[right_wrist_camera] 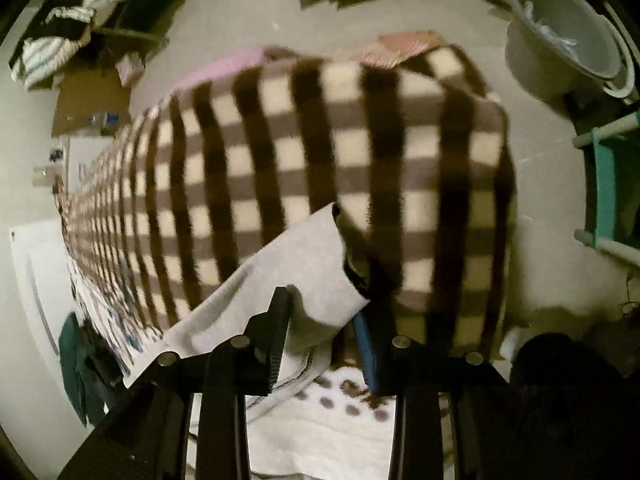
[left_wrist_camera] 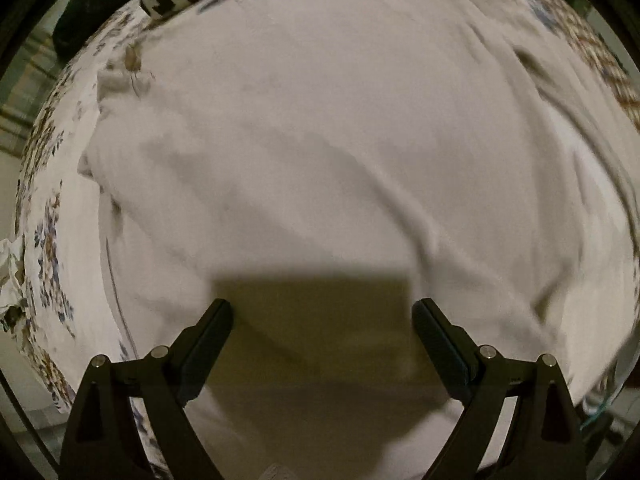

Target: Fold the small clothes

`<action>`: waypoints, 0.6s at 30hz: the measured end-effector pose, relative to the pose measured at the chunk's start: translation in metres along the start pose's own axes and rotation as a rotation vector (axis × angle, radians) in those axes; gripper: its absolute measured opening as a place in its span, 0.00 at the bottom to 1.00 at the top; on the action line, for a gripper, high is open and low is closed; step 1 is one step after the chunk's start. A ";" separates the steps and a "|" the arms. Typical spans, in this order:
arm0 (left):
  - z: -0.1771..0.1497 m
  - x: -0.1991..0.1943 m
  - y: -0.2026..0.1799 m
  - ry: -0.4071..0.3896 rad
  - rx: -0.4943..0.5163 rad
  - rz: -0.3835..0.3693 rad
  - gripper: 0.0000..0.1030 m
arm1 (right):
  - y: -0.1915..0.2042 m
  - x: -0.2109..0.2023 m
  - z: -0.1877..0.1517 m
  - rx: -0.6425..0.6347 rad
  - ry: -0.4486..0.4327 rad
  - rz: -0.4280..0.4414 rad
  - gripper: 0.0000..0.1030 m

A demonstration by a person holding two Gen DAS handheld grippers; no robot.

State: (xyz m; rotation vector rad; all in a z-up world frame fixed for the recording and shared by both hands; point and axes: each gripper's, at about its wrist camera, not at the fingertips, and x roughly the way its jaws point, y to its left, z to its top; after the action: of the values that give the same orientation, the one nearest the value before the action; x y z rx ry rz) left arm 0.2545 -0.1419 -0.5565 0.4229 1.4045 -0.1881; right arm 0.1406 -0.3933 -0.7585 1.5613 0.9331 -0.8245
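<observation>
A white garment lies spread over a floral bedsheet and fills most of the left wrist view. My left gripper is open just above it, casting a dark shadow on the cloth between the fingers. In the right wrist view my right gripper has a corner of white cloth between its fingers, lifted over the brown-and-cream checked blanket. The jaws stand partly apart, so a firm grip is not clear.
A grey bucket stands on the floor at upper right, a teal frame at right. Cardboard and piled clothes lie at upper left. A white towel with brown dots lies under the right gripper.
</observation>
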 end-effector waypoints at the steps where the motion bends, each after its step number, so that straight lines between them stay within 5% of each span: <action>1: -0.011 0.002 -0.002 0.016 0.003 -0.006 0.90 | 0.001 0.001 0.000 -0.010 0.007 0.006 0.47; 4: -0.030 0.006 -0.001 0.051 -0.016 -0.029 0.90 | 0.009 0.001 0.003 -0.062 -0.001 -0.006 0.46; 5: -0.033 0.006 -0.001 0.055 -0.026 -0.037 0.90 | 0.014 -0.001 0.001 -0.089 -0.019 -0.011 0.39; 6: -0.039 0.003 0.002 0.055 -0.049 -0.052 0.90 | 0.018 -0.003 -0.001 -0.110 -0.030 -0.023 0.13; 7: -0.044 0.000 0.005 0.048 -0.066 -0.061 0.90 | 0.025 -0.008 -0.003 -0.138 -0.045 -0.036 0.08; 13: -0.067 -0.019 0.026 -0.012 -0.134 -0.092 0.90 | 0.102 -0.057 -0.025 -0.348 -0.172 -0.018 0.07; 18: -0.089 -0.021 0.056 -0.038 -0.217 -0.107 0.90 | 0.204 -0.091 -0.091 -0.649 -0.237 0.046 0.07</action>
State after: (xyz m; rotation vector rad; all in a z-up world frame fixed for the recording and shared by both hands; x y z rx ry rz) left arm 0.1906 -0.0582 -0.5358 0.1644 1.3944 -0.1275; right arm 0.2844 -0.3376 -0.5729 0.8983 0.8714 -0.5760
